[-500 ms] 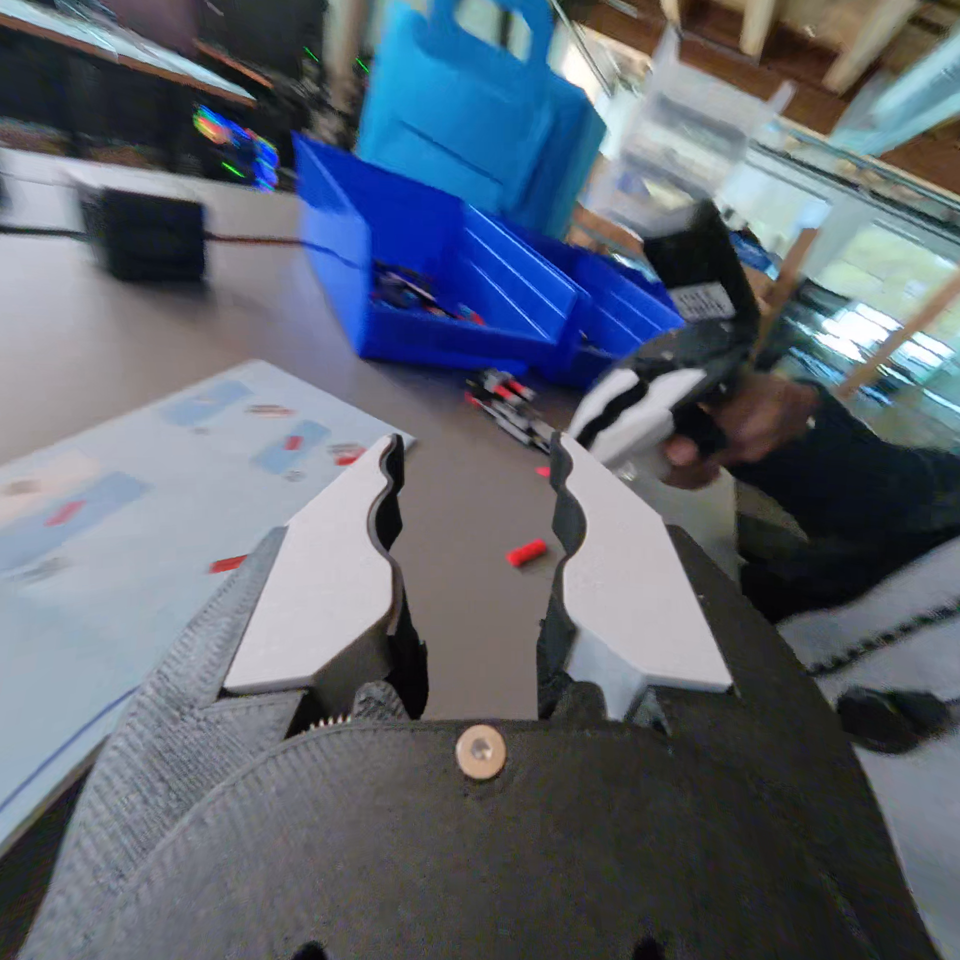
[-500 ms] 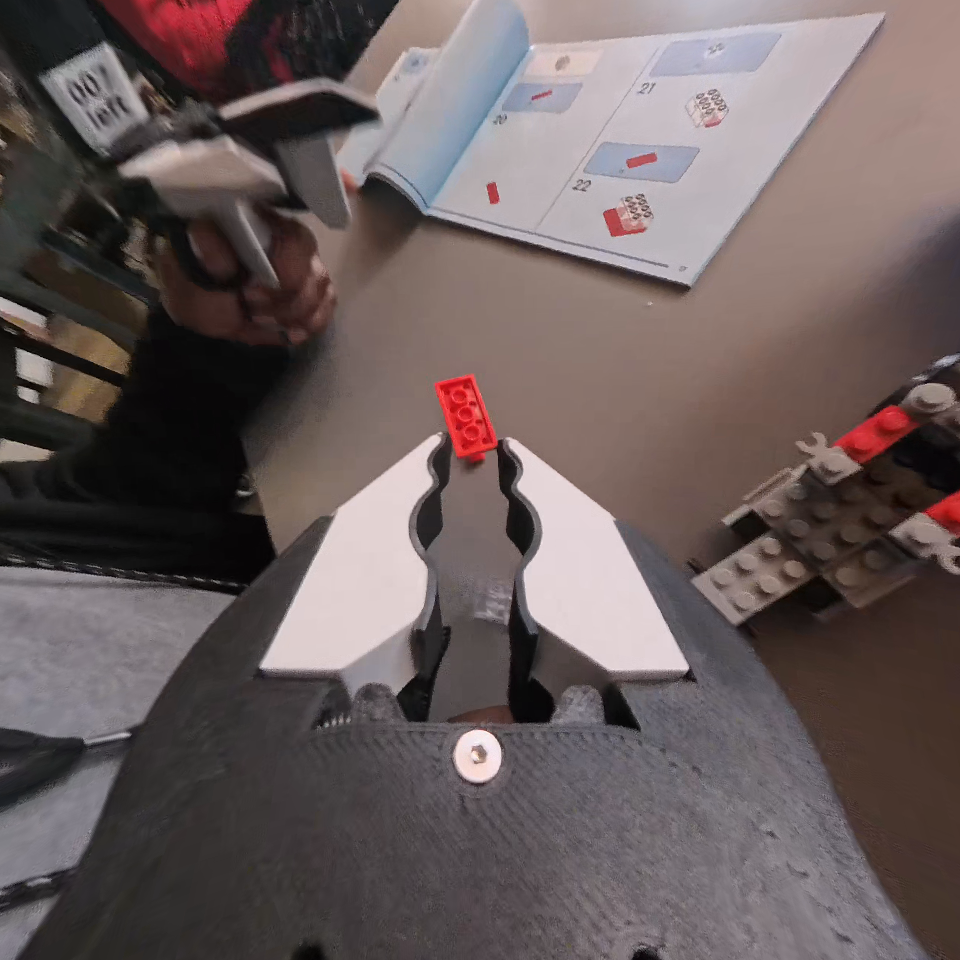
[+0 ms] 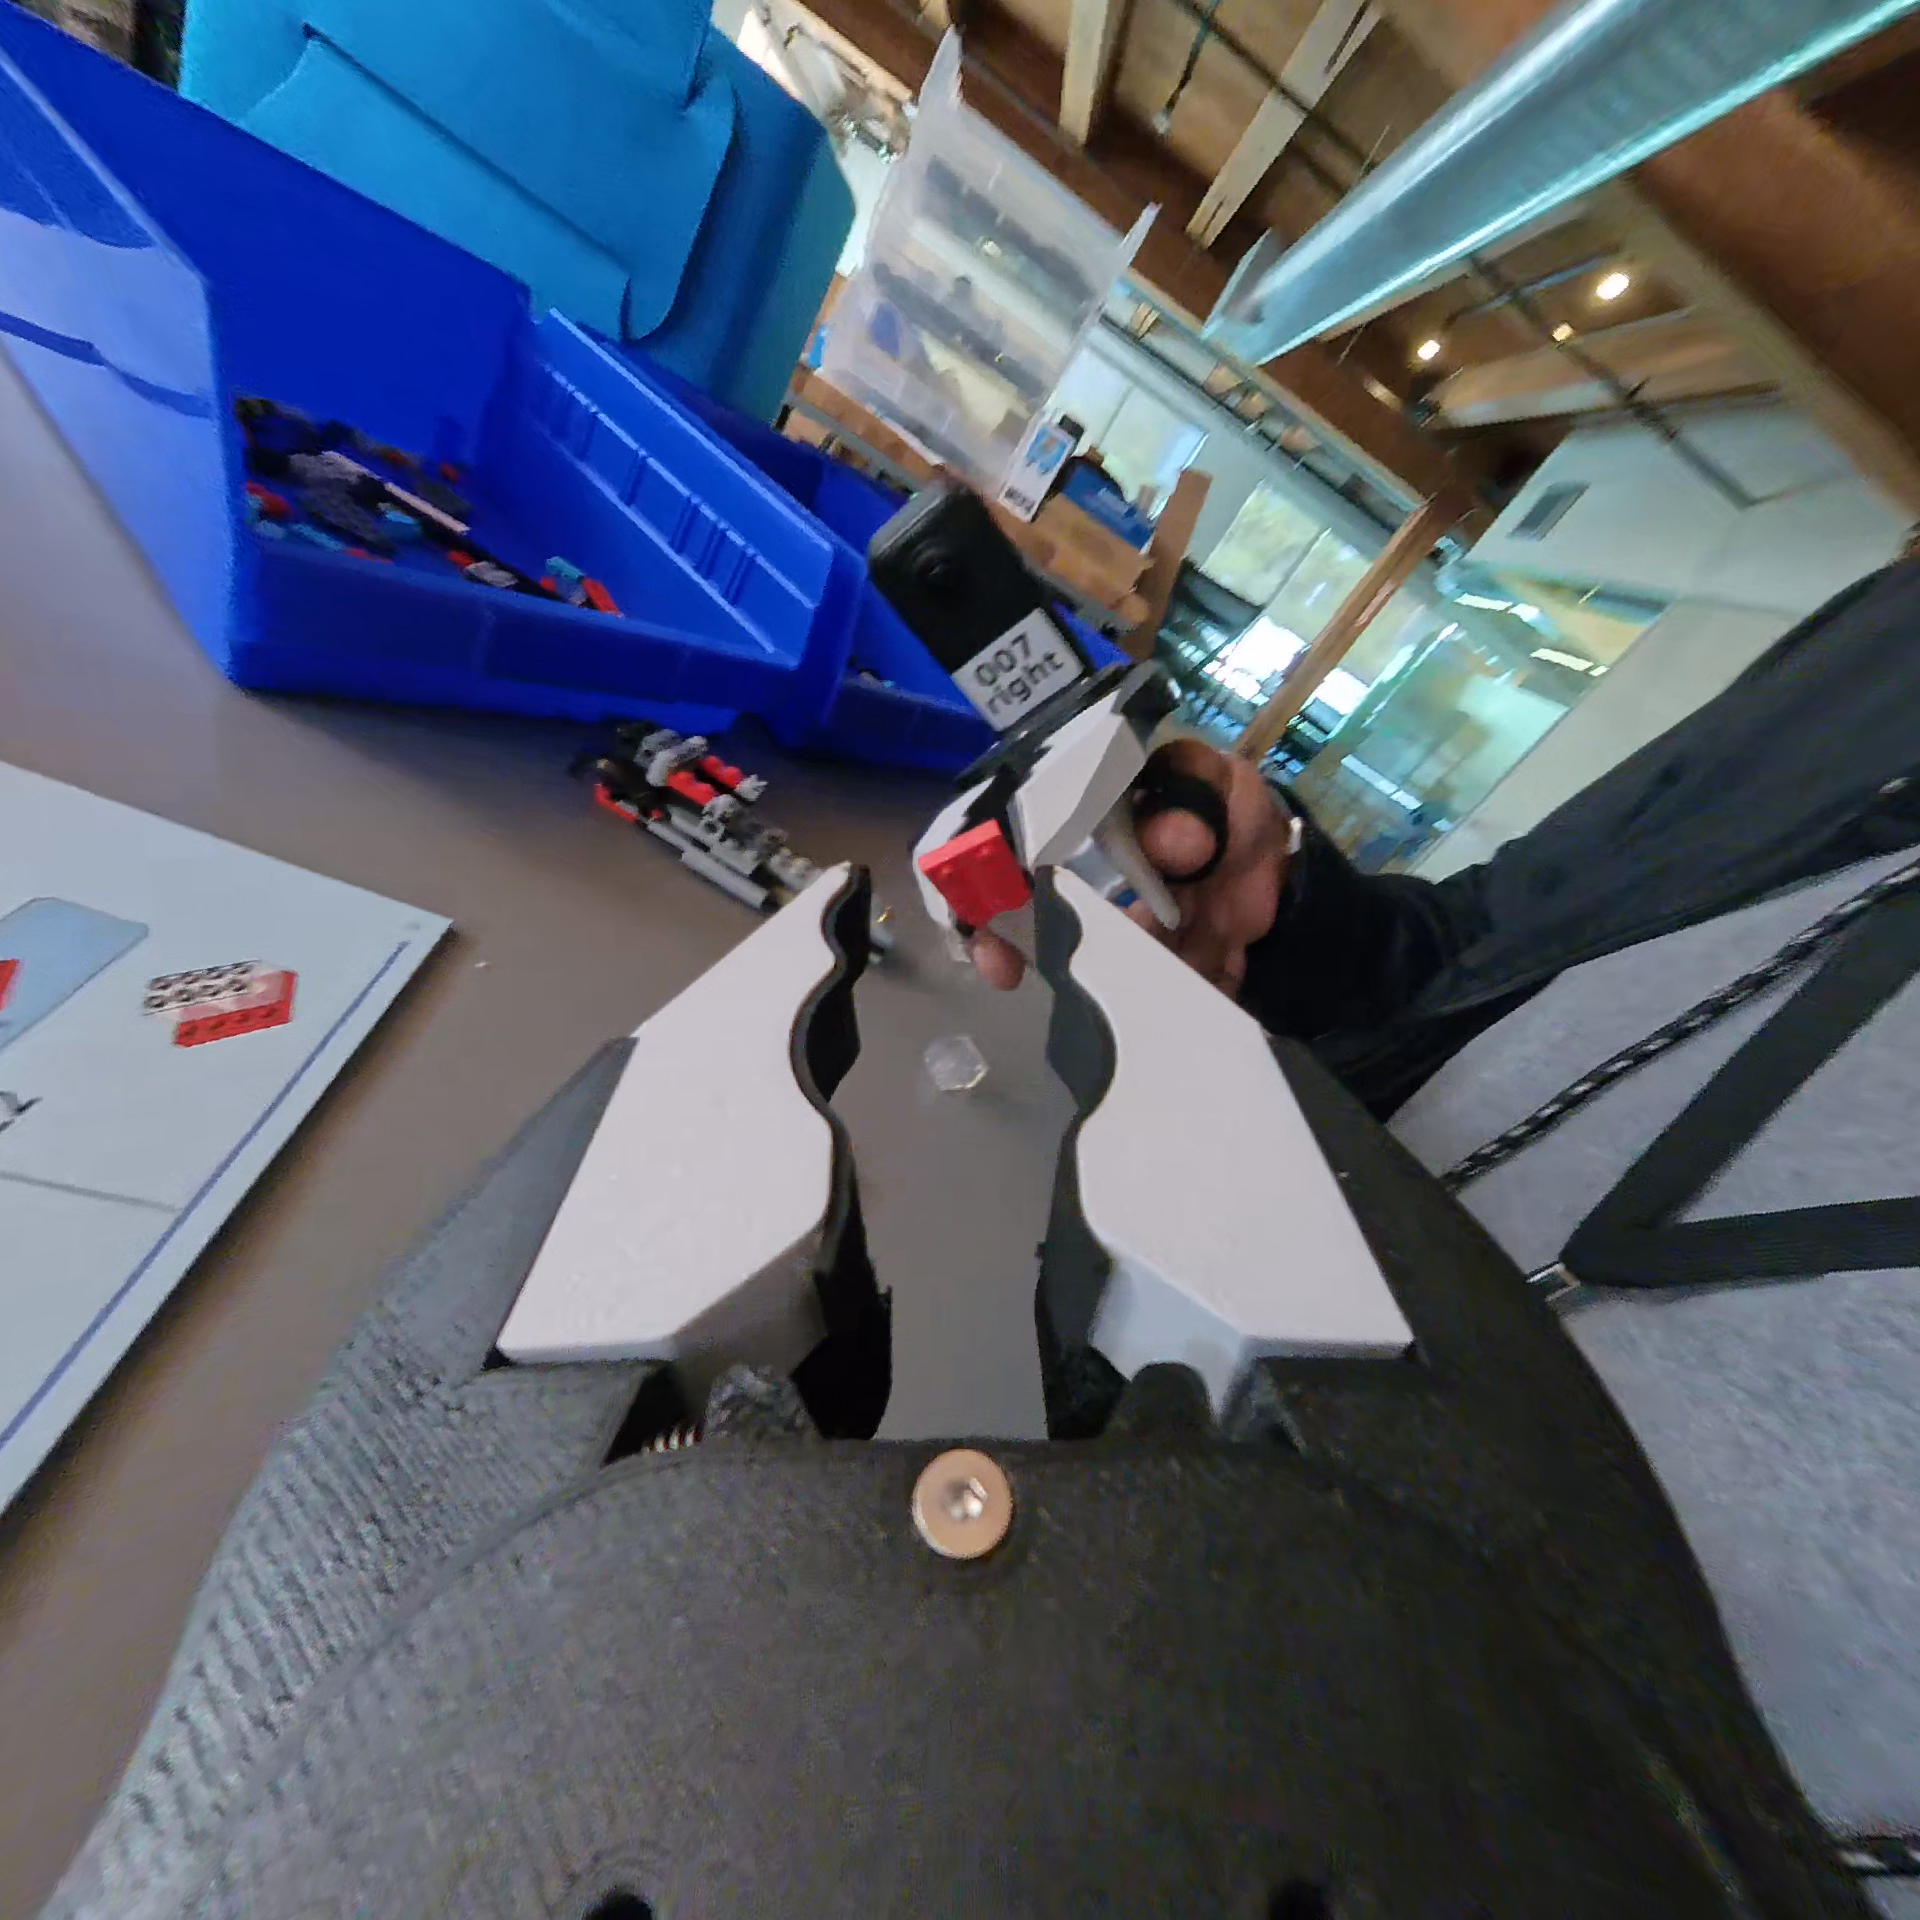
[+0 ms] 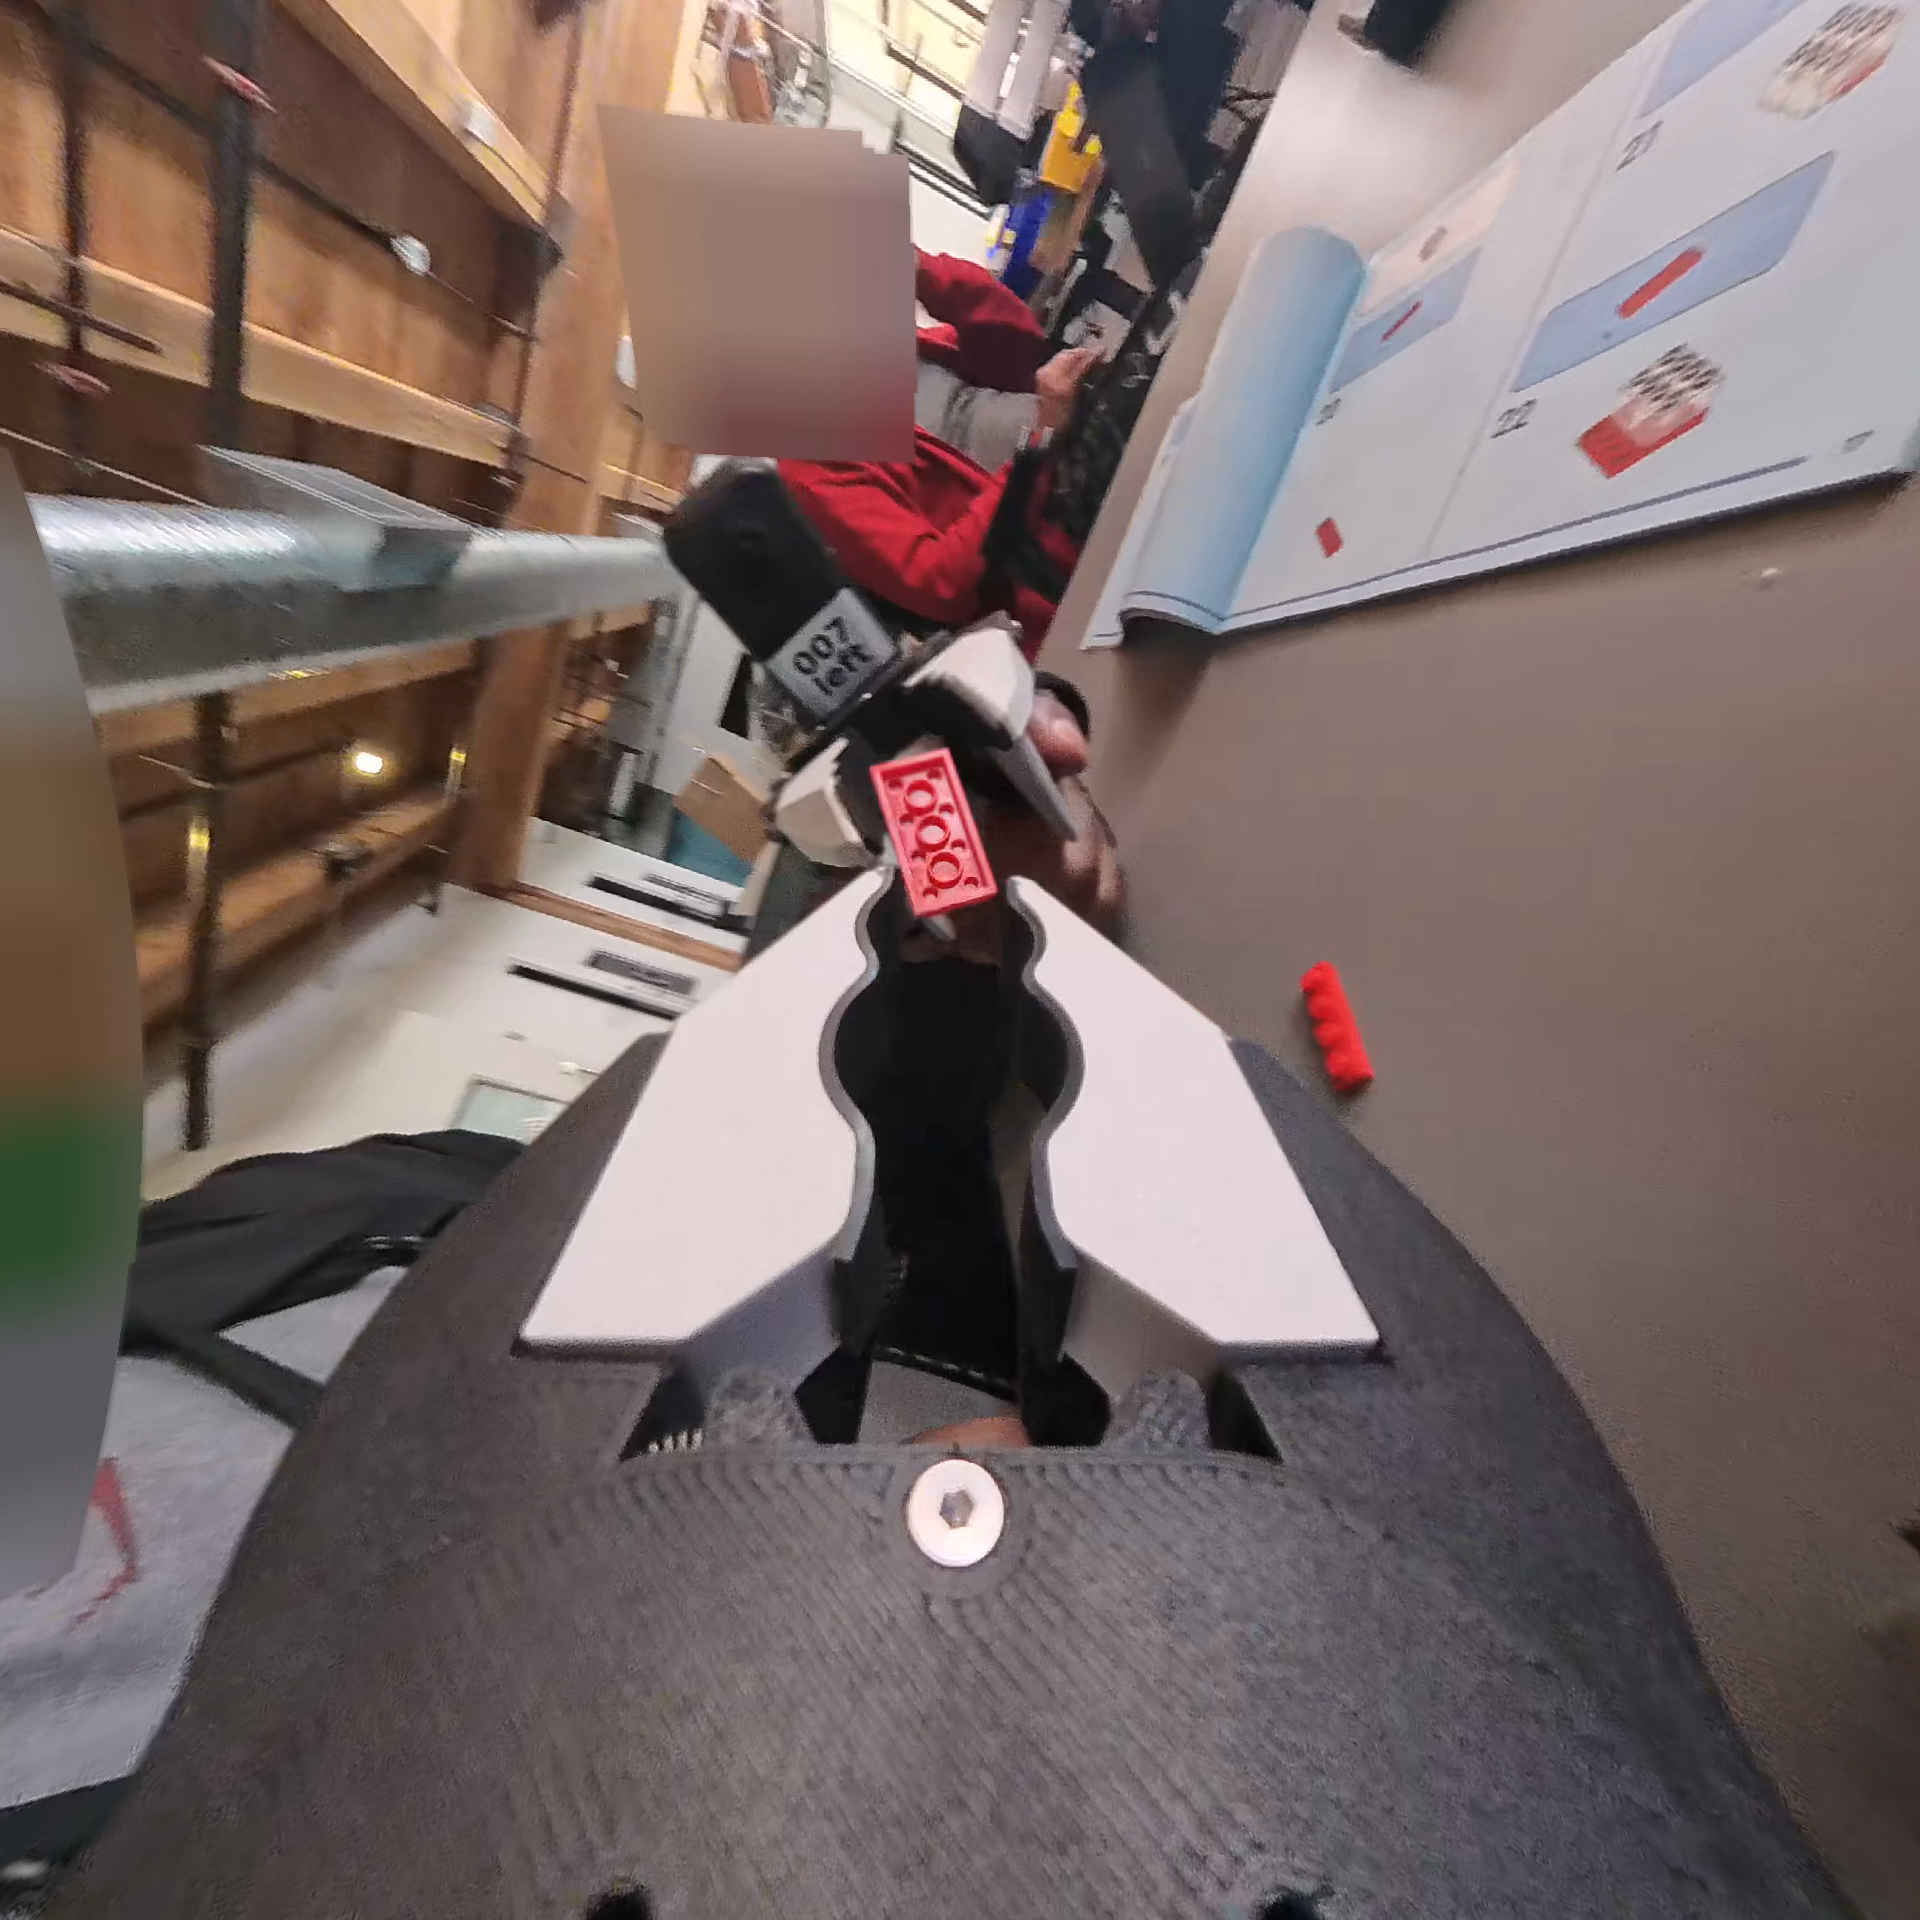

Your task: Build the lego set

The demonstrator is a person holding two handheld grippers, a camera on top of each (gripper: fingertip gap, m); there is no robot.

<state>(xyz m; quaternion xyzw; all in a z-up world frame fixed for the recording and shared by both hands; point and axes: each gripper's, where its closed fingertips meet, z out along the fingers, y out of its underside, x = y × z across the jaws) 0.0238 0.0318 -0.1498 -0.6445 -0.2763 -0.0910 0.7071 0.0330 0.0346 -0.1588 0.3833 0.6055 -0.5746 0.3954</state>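
My right gripper (image 4: 951, 888) is shut on a flat red plate (image 4: 932, 831), pinched by one end at the fingertips and held in the air with its underside toward the camera. My left gripper (image 3: 948, 883) is open and empty, tilted above the brown table (image 3: 520, 862). The two grippers face each other closely. The left wrist view shows the right gripper (image 3: 997, 831) with the red plate (image 3: 977, 868) just beyond my left fingertips. The right wrist view shows the left gripper (image 4: 842, 821) just behind the plate. The grey, black and red partial build (image 3: 696, 805) lies on the table.
A small red brick (image 4: 1335, 1023) and a small clear piece (image 3: 954, 1065) lie loose on the table. The open instruction booklet (image 3: 156, 1039) lies at the left. Blue bins (image 3: 416, 468) with several pieces stand behind the build. A person in a red top (image 4: 935, 530) is beyond the table. Less than 4 cm separates the two grippers' tips.
Both grippers have tilted and moved closer, tip to tip. The right gripper has raised and turned the red plate toward the left gripper. The left stays open.
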